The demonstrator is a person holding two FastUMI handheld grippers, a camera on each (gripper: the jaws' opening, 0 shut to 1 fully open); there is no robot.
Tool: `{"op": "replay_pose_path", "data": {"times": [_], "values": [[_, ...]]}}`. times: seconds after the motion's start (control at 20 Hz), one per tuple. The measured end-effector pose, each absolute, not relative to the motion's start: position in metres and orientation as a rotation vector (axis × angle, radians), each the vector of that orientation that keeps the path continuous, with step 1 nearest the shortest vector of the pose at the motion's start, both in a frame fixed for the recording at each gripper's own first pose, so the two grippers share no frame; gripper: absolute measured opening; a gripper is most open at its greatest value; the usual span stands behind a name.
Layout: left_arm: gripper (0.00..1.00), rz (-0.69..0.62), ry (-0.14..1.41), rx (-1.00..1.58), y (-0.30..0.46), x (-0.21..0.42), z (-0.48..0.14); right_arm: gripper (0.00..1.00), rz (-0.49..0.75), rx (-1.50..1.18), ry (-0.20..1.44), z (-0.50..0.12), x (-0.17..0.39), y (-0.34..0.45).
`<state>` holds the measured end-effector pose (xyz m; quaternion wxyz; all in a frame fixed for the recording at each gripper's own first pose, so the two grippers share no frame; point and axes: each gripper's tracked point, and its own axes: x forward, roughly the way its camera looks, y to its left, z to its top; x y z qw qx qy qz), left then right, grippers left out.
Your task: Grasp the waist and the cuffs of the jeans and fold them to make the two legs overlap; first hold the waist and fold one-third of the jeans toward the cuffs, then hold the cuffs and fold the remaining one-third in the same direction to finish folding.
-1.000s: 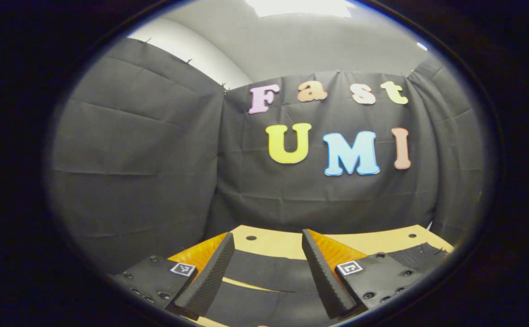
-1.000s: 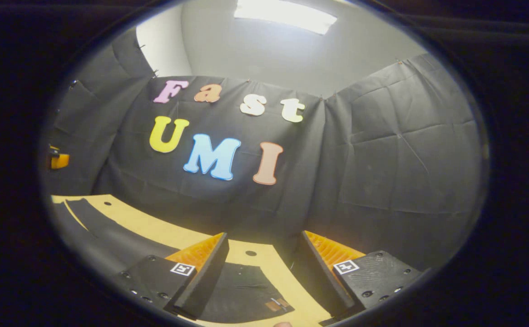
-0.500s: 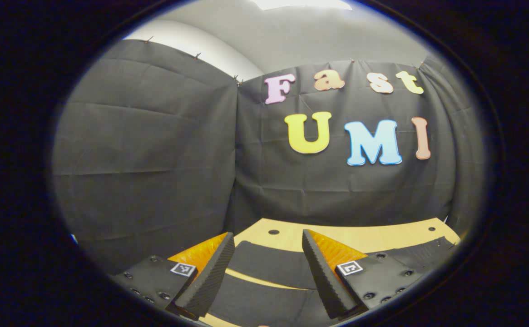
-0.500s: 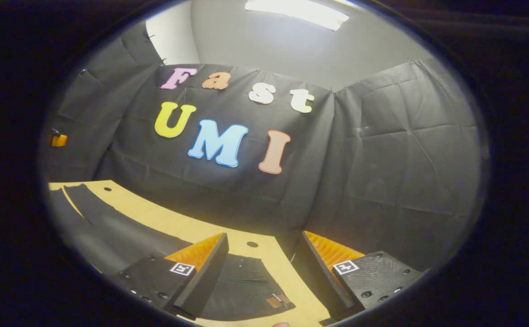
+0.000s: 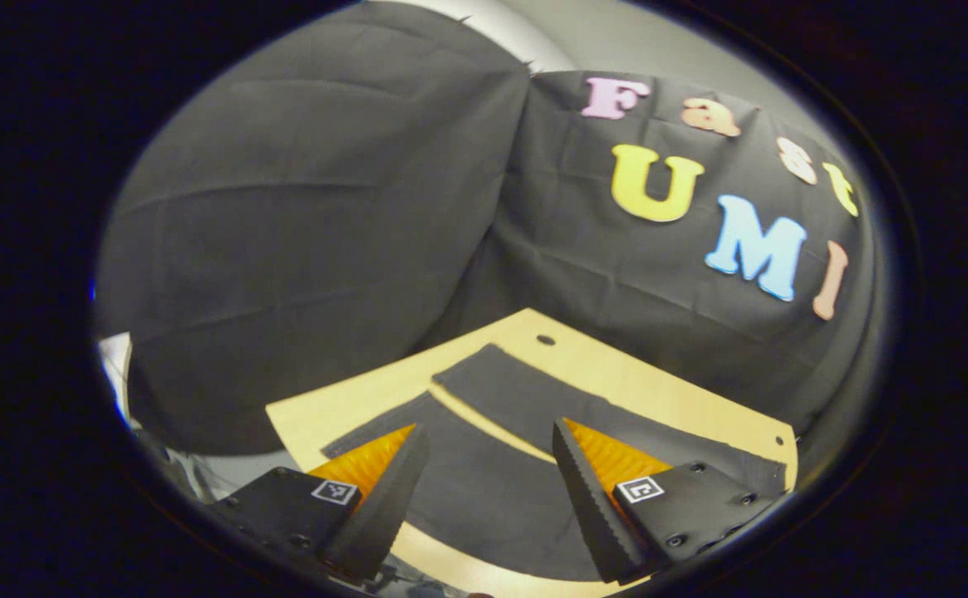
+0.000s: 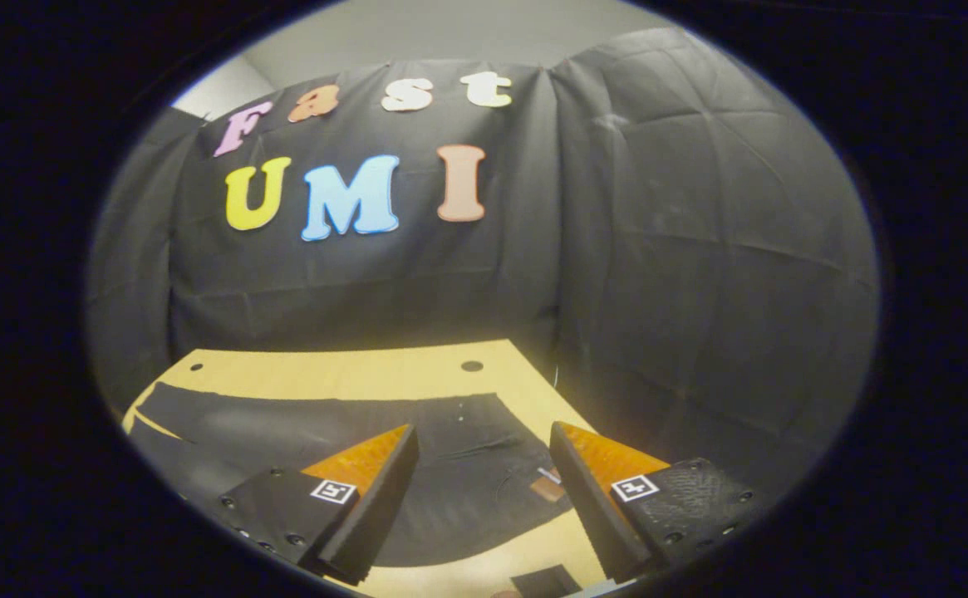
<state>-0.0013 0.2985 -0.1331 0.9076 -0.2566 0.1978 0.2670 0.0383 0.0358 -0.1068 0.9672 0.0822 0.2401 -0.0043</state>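
Note:
Dark jeans (image 5: 484, 465) lie flat on the wooden table (image 5: 616, 378), their two legs side by side with a thin gap between them. The cuff ends (image 5: 484, 361) point toward the table's far corner. My left gripper (image 5: 488, 432) hovers open above the nearer leg, touching nothing. In the right gripper view the waist end of the jeans (image 6: 450, 465) lies spread out, with a small brown patch (image 6: 546, 486) at the waistband. My right gripper (image 6: 484, 432) is open above the waist, nothing between its fingers.
The table top (image 6: 326, 374) has small round holes (image 6: 472, 365) near its far edge. Black cloth walls stand close behind the table on all sides. A small dark object (image 6: 546, 581) lies at the near table edge in the right gripper view.
Both grippers tipped downward, so more of the table and jeans shows. The left one swung toward the cuff end, the right one squared up over the waist. Both stayed open.

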Motion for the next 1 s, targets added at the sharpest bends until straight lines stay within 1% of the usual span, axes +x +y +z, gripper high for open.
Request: {"op": "replay_pose_path", "data": {"times": [0.1, 0.25, 0.35, 0.5, 0.65, 0.75, 1.0], "values": [[0.97, 0.621, 0.461, -0.665, 0.326, -0.013, -0.165, 0.95, -0.036, 0.182, 0.535, -0.119, 0.036, 0.037], [0.98, 0.689, 0.547, -0.849, 0.346, -0.033, -0.208, 0.95, -0.058, 0.204, 0.608, -0.133, 0.03, 0.039], [0.99, 0.714, 0.585, -0.922, 0.351, -0.039, -0.23, 0.95, -0.072, 0.243, 0.655, -0.143, 0.026, 0.041], [0.99, 0.756, 0.62, -1.101, 0.359, -0.047, -0.268, 0.95, -0.102, 0.335, 0.741, -0.163, 0.015, 0.043], [0.99, 0.818, 0.602, -1.239, 0.381, -0.055, -0.298, 0.94, -0.126, 0.418, 0.835, -0.18, -0.001, 0.039], [0.99, 0.833, 0.586, -1.302, 0.393, -0.054, -0.313, 0.95, -0.143, 0.484, 0.89, -0.191, -0.007, 0.038], [0.99, 0.86, 0.58, -1.355, 0.414, -0.048, -0.338, 0.95, -0.225, 0.673, 0.976, -0.222, -0.022, 0.034]]}}
